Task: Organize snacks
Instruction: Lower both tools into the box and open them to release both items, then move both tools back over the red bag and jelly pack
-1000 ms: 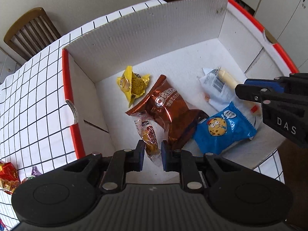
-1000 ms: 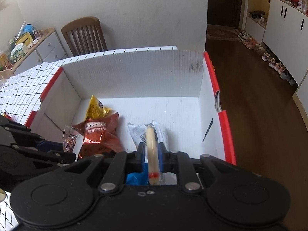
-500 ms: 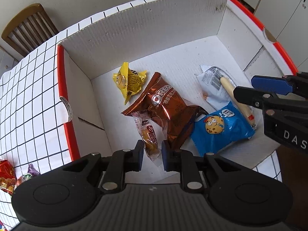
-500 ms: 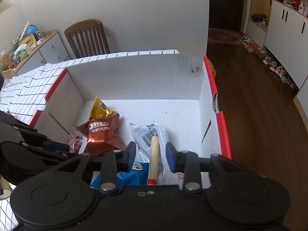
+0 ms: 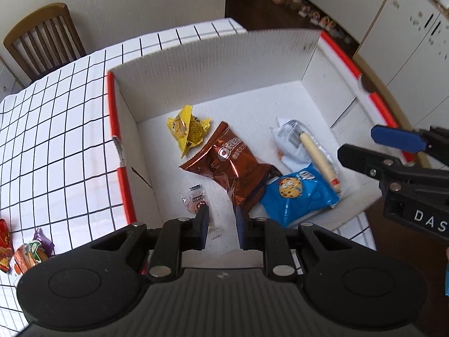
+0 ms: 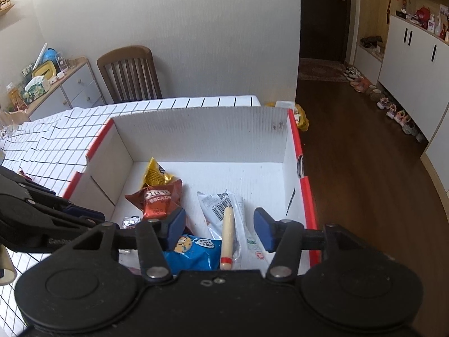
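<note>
A white cardboard box [image 5: 224, 61] with red rims stands on the checked tablecloth. Inside lie a yellow packet [image 5: 188, 130], a brown Oreo bag [image 5: 233, 163], a blue cookie packet [image 5: 294, 196], a white packet [image 5: 289, 137] and a small clear candy packet [image 5: 193, 199]. A cream sausage stick [image 6: 227, 236] rests across the white and blue packets. My right gripper [image 6: 219, 219] is wide open above the stick, holding nothing. My left gripper [image 5: 223, 221] hovers over the box's near edge, slightly open and empty, with the clear packet partly hidden behind its left finger.
Several loose snacks [image 5: 28, 252] lie on the tablecloth [image 5: 56, 140] left of the box. A wooden chair [image 5: 45, 33] stands behind the table. The box's right side sits at the table edge, above dark floor [image 6: 364, 168].
My right gripper opened and let go of the sausage stick, which now lies in the box. Both grippers drew back and up from the snacks.
</note>
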A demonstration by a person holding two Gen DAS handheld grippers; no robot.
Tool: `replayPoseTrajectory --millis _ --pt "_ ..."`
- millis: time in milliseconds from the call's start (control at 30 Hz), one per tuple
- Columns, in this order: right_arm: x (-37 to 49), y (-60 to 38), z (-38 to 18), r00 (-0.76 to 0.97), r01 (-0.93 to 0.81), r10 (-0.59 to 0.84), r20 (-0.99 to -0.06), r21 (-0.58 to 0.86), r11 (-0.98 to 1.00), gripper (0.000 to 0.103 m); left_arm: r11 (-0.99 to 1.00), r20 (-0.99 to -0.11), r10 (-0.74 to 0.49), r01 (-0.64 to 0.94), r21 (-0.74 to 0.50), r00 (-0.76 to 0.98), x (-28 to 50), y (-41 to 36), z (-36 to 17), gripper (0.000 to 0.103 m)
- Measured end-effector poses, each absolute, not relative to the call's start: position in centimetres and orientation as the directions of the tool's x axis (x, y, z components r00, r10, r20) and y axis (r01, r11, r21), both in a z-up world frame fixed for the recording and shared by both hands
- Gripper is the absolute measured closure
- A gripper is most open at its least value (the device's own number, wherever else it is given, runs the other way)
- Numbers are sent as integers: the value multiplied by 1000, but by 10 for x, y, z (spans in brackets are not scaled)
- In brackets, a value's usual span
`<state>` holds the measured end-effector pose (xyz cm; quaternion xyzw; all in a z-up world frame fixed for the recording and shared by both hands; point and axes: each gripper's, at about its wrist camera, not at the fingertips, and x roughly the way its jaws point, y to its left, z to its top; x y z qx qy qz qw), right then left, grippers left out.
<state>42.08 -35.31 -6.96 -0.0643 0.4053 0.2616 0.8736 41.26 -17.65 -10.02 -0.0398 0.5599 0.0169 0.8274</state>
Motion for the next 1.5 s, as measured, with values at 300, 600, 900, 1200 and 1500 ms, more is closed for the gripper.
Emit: replayPoseTrajectory --millis 300,600,900,1200,1500 --pt "395 -347 -45 570 -508 421 -706 100 856 40 993 -887 -48 -76 -93 460 383 -162 -72 83" --pt "367 -334 -25 592 -520 438 -676 95 849 34 988 -839 -88 -59 -141 537 352 -141 -47 83" --pt "330 -316 -8 599 -534 479 -642 126 836 27 985 -784 -106 -43 -166 612 313 -119 -23 83" --pt "294 -288 4 612 -552 508 -607 132 823 22 982 -734 -73 -80 -171 676 269 -82 -5 83" --pt "266 -253 9 598 -576 541 -591 153 803 15 977 -712 -54 -109 -182 700 226 -42 0 79"
